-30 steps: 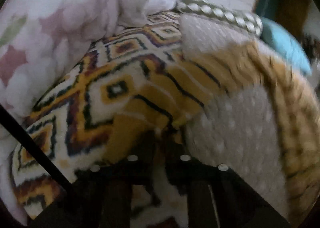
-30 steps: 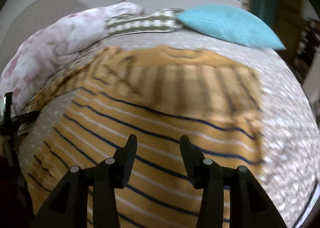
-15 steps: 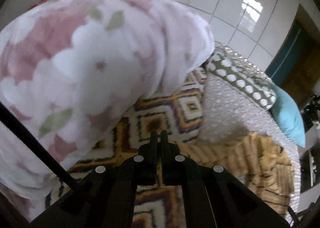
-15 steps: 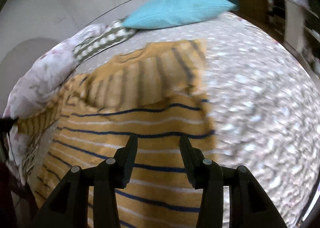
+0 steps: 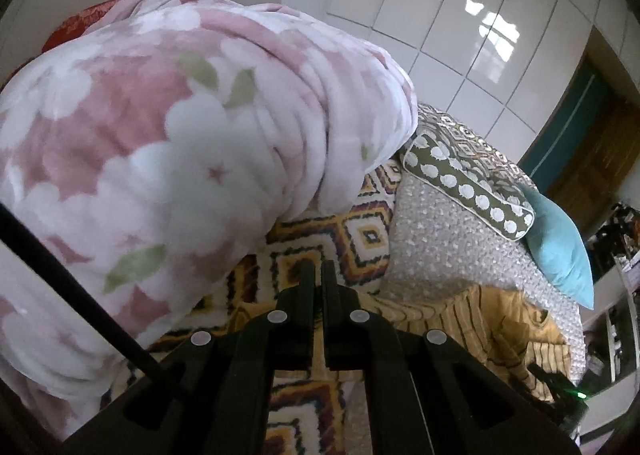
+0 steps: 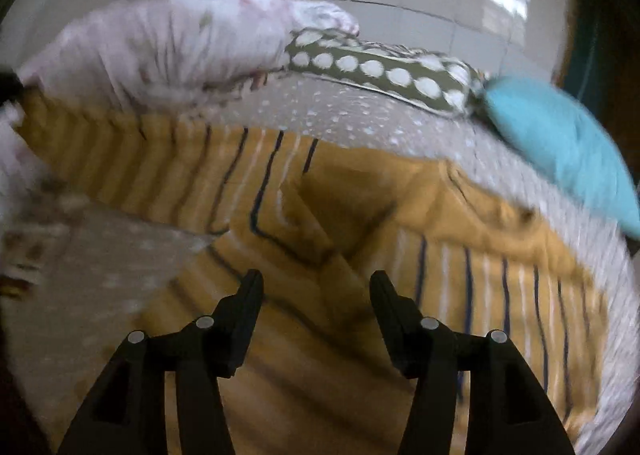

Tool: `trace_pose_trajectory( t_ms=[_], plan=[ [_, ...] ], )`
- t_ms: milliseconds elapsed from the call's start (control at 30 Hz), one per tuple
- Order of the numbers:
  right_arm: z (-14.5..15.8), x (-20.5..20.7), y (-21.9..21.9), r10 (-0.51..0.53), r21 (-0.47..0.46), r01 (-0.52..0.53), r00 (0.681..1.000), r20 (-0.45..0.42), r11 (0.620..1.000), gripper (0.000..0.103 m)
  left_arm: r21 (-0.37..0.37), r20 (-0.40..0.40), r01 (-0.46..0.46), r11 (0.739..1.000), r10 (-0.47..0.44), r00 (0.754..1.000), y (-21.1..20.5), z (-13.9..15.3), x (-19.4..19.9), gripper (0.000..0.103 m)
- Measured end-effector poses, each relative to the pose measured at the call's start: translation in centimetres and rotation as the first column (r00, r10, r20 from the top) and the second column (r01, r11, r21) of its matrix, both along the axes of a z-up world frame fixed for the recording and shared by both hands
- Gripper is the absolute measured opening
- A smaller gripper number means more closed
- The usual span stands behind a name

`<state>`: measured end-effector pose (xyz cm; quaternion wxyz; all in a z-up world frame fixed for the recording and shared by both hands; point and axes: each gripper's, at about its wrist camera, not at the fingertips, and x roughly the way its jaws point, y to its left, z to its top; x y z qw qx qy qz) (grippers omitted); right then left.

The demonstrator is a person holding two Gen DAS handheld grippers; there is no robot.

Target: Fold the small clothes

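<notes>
Across the grey dotted bedspread [image 6: 352, 115] lies the mustard striped top [image 6: 460, 223], partly folded, filling the right wrist view from nine to four o'clock. At eleven o'clock the pink floral blanket [image 5: 168, 143] bulks over a diamond-patterned rug [image 5: 360, 231]; a dotted olive cushion [image 6: 380, 67] and teal pillow [image 6: 560, 143] lie at one to two o'clock. The right gripper [image 6: 316, 287] hovers over the top, its jaws just widened, nothing between them. The left gripper [image 5: 318, 275] has its jaws pressed together, empty, above the rug.
</notes>
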<state>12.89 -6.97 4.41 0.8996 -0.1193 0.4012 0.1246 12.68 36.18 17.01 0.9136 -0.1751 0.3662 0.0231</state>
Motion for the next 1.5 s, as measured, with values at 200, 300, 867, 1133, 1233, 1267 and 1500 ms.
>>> trace_pose_trajectory(
  t_ms=[200, 300, 867, 1133, 1233, 1267, 1500],
  plan=[
    [-2.7, 2.2, 4.0, 0.051, -0.047, -0.054, 0.997, -0.066, 0.997, 0.011, -0.001, 0.029, -0.01, 1.0, 0.01, 1.0, 0.8, 0.6, -0.4, 0.0],
    [-2.6, 1.9, 3.7, 0.11, 0.074, -0.102, 0.986, -0.124, 0.992, 0.018, 0.017, 0.036, 0.004, 1.0, -0.005, 0.999, -0.3, 1.5, -0.6, 0.0],
    [1.1, -14.0, -12.3, -0.036, 0.331, 0.075, 0.992, -0.123, 0.941, 0.052, 0.096, -0.18, -0.093, 0.991, 0.109, 0.978, 0.9, -13.2, -4.1, 0.05],
    [-1.4, -16.3, -14.2, -0.144, 0.317, 0.194, 0.974, -0.173, 0.929, 0.052, 0.351, -0.184, 0.124, 0.928, -0.061, 0.981, -3.0, -14.7, 0.5, 0.069],
    [-2.0, -16.3, -14.6, -0.17, 0.325, 0.223, 0.968, -0.182, 0.919, 0.052, 0.35, -0.284, 0.2, 0.915, -0.1, 0.954, -4.5, -14.9, 2.0, 0.014],
    [-2.0, -16.3, -14.7, -0.177, 0.331, 0.228, 0.968, -0.179, 0.916, 0.052, 0.365, -0.291, 0.202, 0.909, -0.094, 0.952, -5.0, -14.5, 2.1, 0.007],
    [-0.2, -17.9, -15.8, -0.177, 0.374, 0.201, 0.979, -0.096, 0.905, 0.049, 0.131, -0.213, 0.271, 0.954, -0.24, 0.947, -9.7, -7.1, 0.6, 0.005]
  ],
)
